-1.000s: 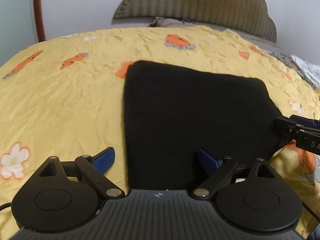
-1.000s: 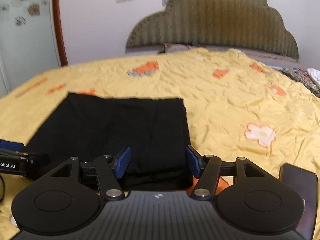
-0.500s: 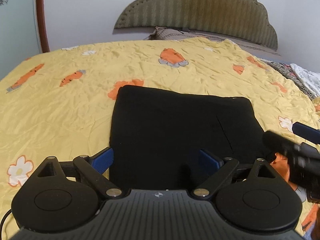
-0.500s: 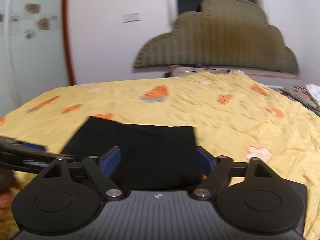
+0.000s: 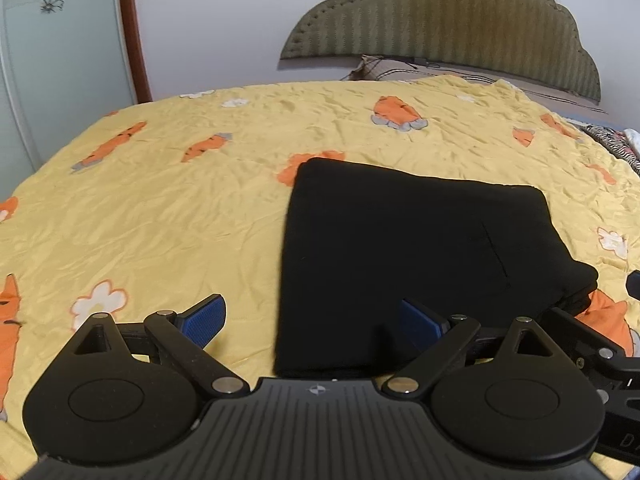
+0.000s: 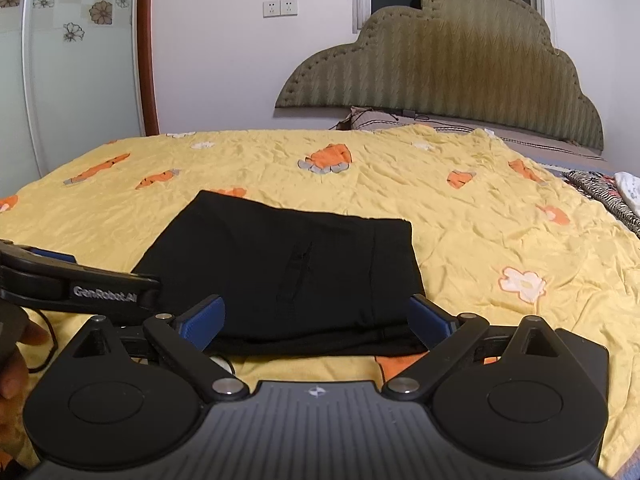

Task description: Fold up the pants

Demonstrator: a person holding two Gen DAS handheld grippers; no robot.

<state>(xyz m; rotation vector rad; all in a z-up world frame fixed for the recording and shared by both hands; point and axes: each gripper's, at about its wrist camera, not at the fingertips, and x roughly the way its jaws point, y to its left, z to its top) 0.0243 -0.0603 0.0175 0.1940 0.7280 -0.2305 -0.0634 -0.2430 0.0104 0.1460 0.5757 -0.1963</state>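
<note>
The black pants (image 6: 296, 272) lie folded in a flat rectangle on the yellow bed (image 6: 500, 208); the left gripper (image 5: 312, 320) and right gripper (image 6: 316, 320) hover above, fingers wide apart, holding nothing

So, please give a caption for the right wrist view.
Open right hand-held gripper above folded black pants on a yellow carrot-print bedspread.

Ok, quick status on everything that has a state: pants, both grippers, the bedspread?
black pants: folded into a flat rectangle, lying on the bed, not held.
left gripper: open, empty.
right gripper: open, empty.
yellow bedspread: spread out, wrinkled.
</note>
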